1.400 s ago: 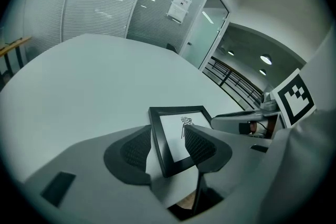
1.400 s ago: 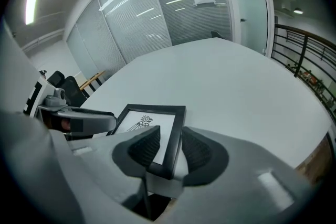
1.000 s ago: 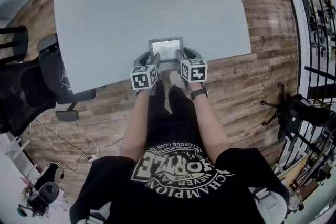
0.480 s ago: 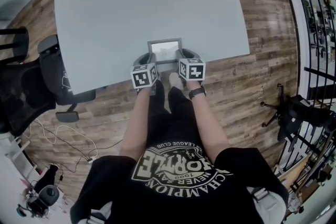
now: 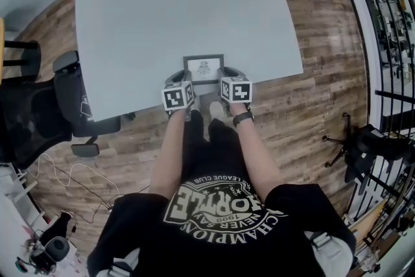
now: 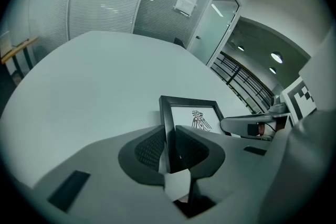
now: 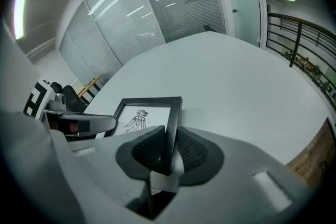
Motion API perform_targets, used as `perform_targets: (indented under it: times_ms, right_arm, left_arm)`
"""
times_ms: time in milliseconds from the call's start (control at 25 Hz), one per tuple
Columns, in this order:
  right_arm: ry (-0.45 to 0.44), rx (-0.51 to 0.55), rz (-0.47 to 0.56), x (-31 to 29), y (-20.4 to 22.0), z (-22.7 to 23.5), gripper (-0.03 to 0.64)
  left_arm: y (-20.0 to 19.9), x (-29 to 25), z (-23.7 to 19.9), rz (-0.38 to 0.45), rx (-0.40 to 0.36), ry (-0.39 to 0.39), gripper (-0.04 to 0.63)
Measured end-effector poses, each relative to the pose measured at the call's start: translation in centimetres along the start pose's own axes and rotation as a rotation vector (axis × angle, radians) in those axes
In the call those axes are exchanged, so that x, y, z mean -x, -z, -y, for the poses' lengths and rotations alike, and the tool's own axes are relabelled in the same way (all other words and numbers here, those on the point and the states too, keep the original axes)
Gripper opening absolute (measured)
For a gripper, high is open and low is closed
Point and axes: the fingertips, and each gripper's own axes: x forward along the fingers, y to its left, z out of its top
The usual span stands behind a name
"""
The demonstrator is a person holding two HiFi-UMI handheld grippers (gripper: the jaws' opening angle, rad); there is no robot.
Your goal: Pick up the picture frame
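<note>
Pale grey counter (image 5: 181,3) in front of me. Black picture frame (image 5: 203,67) with a bird print is at the counter's near edge, right between my two tools. Left hand-held gripper (image 6: 168,148) has the frame's left rail between its pads, jaws closing, pads on the rail. Right hand-held gripper (image 7: 168,150) does the same on the right rail: jaws closing, pads against both faces.

head view | picture frame (image 5: 203,67): near corners hidden, print too small to tell | table (image 5: 162,10): far end cut off
</note>
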Motion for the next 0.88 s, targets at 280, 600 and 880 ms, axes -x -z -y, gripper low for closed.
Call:
perform_targets:
  times_ms: [280,600,880]
  right_arm:
    - [0.015,0.045,0.089,2.4,-4.5,0.2,0.072]
    - [-0.016,0.086,0.239,4.9,-10.5,-1.1,0.069]
    - [-0.025,0.135,0.380,8.5,-15.8,-2.3,0.069]
  left_arm:
    - [-4.5,1.9,2.0,0.098,-0.070,0.003,0.072]
    - [-10.1,4.5,3.2,0.216,-0.126,0.001,0.071]
    - [-15.3,7.9,5.0,0.342,-0.178,0.005,0.071]
